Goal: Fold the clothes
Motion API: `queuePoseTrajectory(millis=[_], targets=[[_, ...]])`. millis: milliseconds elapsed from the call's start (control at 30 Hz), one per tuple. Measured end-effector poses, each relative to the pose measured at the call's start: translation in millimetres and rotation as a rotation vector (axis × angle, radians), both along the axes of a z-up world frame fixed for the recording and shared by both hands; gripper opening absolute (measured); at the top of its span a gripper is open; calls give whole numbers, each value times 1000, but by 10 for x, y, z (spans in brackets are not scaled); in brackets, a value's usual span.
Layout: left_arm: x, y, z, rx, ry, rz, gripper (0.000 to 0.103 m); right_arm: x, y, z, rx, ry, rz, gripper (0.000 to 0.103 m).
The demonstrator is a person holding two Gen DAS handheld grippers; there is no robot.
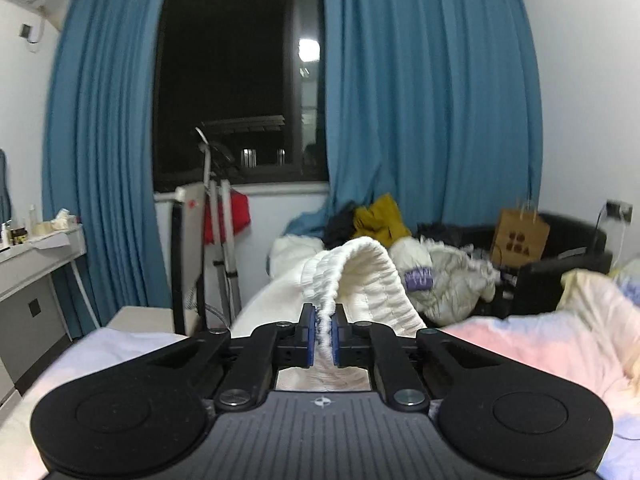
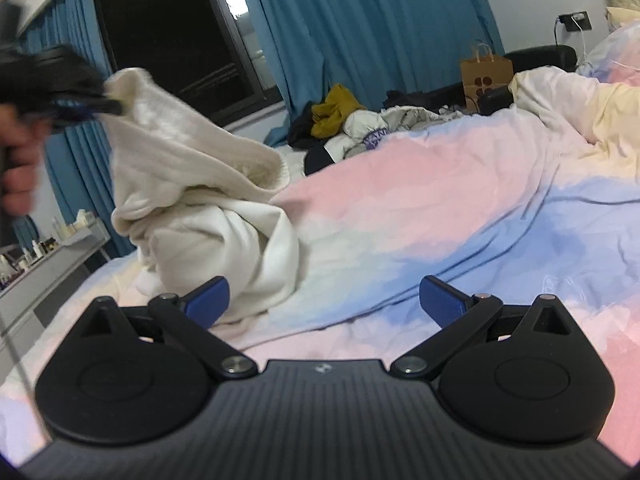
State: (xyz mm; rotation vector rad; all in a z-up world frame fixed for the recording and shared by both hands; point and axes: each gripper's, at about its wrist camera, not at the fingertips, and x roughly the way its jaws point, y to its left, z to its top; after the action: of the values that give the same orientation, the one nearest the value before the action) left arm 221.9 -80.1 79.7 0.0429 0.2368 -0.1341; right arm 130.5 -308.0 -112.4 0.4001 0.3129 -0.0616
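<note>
The left gripper (image 1: 323,334) is clamped on the ribbed edge of a cream garment (image 1: 360,276), which arches up beyond its blue pads (image 1: 310,332) above the pastel bedcover (image 1: 540,344). Behind lie a heap of clothes (image 1: 400,240) and a brown paper bag (image 1: 520,238), before blue curtains (image 1: 432,100) and a dark window (image 1: 232,80).

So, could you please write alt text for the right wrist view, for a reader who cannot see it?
The open right gripper hovers over a pastel duvet, holding nothing. At upper left, the left gripper is shut on the ribbed edge of a cream garment, lifting it off the bed. Behind are blue curtains, a dark window and a clothes pile.
</note>
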Motion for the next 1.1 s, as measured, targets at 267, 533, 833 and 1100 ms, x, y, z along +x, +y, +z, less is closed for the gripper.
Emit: queuePoseTrajectory(millis=[267, 533, 833, 1100], targets=[[-1130, 1325, 162, -147, -30, 12, 6, -230, 259, 259, -26, -97, 107, 103], [-1578, 2385, -565, -296, 44, 156, 6, -399, 691, 346, -47, -100, 312, 102], [-1645, 3362, -1197, -471, 286, 344, 8, -383, 1334, 272, -294, -49, 387, 70], [-1725, 3546, -1270, -421, 401, 403, 47, -235, 1412, 158, -262, 10, 413, 65]])
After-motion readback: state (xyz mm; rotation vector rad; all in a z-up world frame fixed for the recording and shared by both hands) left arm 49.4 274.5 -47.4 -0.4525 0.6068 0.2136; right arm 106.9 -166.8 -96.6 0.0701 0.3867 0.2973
